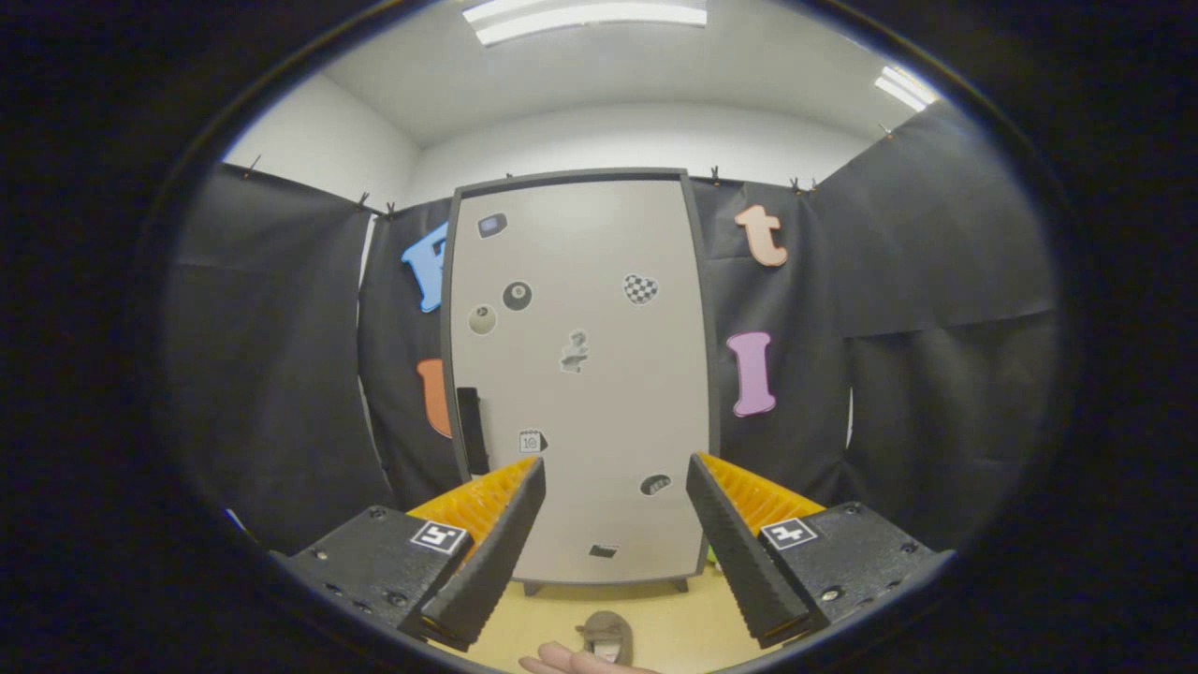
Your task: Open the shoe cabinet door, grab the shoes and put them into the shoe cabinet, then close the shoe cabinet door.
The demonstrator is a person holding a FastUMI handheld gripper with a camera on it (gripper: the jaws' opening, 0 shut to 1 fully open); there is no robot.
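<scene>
Gripper: the gripper point(613, 487) has its 2 fingers spread wide apart, with nothing between them; it is aimed at the cabinet front.
Shoe cabinet: the shoe cabinet point(580, 374) stands upright on short dark feet on the floor, against the black cloth wall, beyond the fingers.
Door: the cabinet door point(599, 262) is pale, set in a dark frame, and sits flush and closed.
Handle: a dark vertical handle point(472, 429) sits at the door's left edge, just ahead of the left finger.
Stickers: several small stickers point(640, 288) are scattered over the door face.
Shoe: 1 shoe point(606, 637) lies on the yellowish floor point(674, 618) in front of the cabinet's bottom edge, below the gap between the fingers.
Hand: a person's hand point(571, 661) shows beside the shoe; contact cannot be told.
Lights: ceiling lights point(585, 19) are on above.
</scene>
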